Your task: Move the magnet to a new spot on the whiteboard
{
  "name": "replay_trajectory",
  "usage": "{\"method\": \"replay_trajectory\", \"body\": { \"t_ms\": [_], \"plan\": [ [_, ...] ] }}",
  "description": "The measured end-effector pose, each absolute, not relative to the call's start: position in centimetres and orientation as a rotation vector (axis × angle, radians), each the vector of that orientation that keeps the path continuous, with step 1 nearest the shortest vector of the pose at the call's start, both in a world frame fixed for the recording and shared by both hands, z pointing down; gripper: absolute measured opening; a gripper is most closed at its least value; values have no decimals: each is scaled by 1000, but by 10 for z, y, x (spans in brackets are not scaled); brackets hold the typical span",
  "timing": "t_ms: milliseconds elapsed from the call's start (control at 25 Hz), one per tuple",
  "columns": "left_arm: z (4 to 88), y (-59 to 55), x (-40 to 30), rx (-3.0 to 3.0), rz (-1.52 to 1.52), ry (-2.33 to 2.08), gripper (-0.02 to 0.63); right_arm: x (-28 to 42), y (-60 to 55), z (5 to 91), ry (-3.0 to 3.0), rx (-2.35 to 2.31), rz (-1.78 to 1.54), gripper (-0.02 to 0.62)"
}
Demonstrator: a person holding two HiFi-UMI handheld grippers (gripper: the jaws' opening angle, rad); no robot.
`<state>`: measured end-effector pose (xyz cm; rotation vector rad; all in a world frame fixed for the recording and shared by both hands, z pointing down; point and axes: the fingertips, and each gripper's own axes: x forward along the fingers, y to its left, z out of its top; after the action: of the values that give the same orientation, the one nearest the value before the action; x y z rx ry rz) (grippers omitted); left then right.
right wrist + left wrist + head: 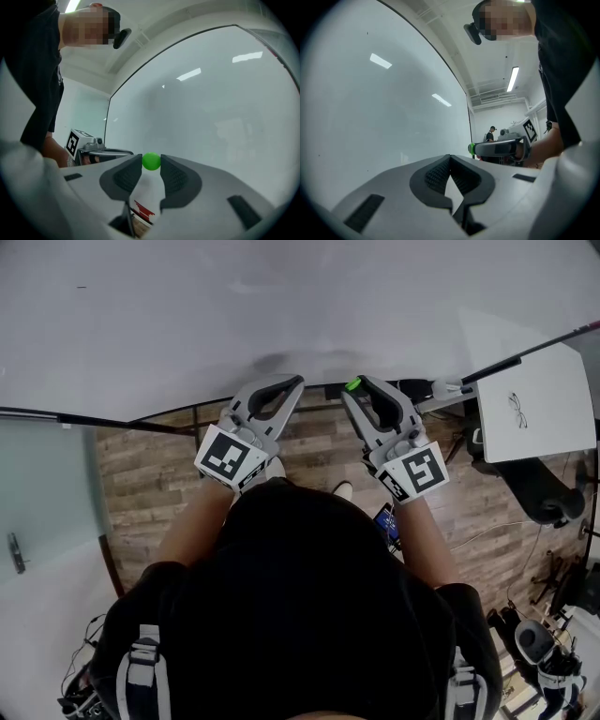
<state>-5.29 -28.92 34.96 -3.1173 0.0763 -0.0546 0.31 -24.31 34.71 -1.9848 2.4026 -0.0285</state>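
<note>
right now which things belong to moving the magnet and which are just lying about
Job: green magnet, gripped in the right tongs; whiteboard.
Lying about: left tongs, shut and empty; glasses on the white table; dark chair.

Magnet [151, 161]: bright green, plain.
Whiteboard [187, 324]: white shading to pale grey, a few tiny dark specks, dark strip along its near edge.
Left gripper [450, 158] and right gripper [151, 165]: light grey shells; pads [123, 176] black with a fine knurled texture.
Marker cubes [228, 457]: black square patterns on white.
Floor [150, 474]: brown wood planks with grey streaks.
Shirt [300, 596]: black.
Glass panel [42, 493] on the left: pale frosted green.
Tabletop [534, 413] on the right: white with a small black mark.
</note>
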Motion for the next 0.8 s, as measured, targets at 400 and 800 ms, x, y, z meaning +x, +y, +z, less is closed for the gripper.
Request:
{"method": "replay_trajectory", "body": {
  "t_ms": [400,800],
  "plan": [
    [332,-270,-48,-3085,-30,45,2,7,-233,336,2414,-1960,-4,120],
    [330,-268,-47,-3085,-28,73,2,8,-231,333,2425,-1946,12,120]
  ]
}}
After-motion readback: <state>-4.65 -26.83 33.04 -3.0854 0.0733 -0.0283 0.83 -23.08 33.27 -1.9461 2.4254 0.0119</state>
